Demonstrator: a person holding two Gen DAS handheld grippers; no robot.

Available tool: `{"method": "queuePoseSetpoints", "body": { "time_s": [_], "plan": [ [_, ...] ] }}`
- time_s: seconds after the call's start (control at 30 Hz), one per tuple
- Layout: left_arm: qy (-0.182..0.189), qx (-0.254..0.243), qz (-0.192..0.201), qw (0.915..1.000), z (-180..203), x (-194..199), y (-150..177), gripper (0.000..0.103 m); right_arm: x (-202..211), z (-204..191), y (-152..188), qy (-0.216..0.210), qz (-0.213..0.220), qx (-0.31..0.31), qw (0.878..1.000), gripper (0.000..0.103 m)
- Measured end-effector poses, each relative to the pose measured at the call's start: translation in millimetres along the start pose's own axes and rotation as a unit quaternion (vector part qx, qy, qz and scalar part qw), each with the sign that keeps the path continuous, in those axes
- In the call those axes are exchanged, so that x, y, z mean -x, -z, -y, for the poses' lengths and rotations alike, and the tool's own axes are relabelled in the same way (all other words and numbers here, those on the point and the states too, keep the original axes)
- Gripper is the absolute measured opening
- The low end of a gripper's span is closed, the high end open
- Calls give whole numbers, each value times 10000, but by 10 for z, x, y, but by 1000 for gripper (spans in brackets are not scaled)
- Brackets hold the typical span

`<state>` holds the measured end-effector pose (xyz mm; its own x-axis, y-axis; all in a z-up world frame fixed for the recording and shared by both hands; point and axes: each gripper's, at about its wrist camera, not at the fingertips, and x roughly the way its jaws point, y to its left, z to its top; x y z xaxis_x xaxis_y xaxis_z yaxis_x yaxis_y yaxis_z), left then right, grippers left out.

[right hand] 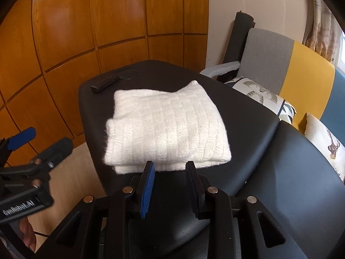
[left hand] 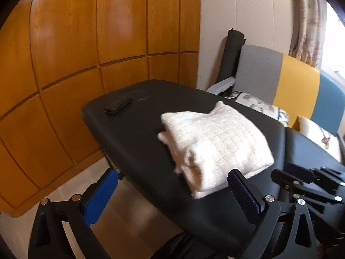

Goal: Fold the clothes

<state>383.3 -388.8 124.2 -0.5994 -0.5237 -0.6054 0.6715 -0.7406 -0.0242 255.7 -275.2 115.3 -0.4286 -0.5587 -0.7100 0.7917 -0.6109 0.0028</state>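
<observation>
A white knit garment lies folded into a thick rectangle on the black padded table. My left gripper hangs above the table's near left corner, open very wide, with nothing between its blue pads; the right wrist view shows it at the left edge. My right gripper sits just in front of the garment's near edge, its jaws a little apart, with only bare table between them. It also shows in the left wrist view at the lower right.
A black remote lies at the table's far left corner. Orange wooden panels stand behind. A grey, yellow and blue sofa with patterned cushions runs along the right. Pale floor lies left of the table.
</observation>
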Motion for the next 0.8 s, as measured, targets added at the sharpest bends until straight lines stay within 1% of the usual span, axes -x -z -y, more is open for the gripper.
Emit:
{"method": "queuePoseSetpoints", "body": {
  "time_s": [0.1, 0.27, 0.4, 0.57, 0.67, 0.8],
  "plan": [
    [38, -14, 19, 10000, 1, 28, 14, 103, 28, -54, -14, 96, 28, 71, 9999, 29],
    [51, -36, -57, 10000, 18, 28, 26, 103, 42, -62, -19, 96, 39, 50, 9999, 29],
    [193, 127, -230, 9995, -5, -20, 14, 103, 49, -48, -18, 66, 21, 19, 10000, 29],
    [239, 364, -445, 9981, -63, -99, 4, 103, 43, -54, -33, 34, 26, 20, 10000, 29],
    [204, 444, -423, 9979, -81, -113, -7, 103, 37, -59, -44, 17, 25, 26, 10000, 29],
    [42, 345, -450, 9984, -35, -134, -20, 103, 23, -49, -56, 12, 8, 18, 10000, 29]
  ]
}}
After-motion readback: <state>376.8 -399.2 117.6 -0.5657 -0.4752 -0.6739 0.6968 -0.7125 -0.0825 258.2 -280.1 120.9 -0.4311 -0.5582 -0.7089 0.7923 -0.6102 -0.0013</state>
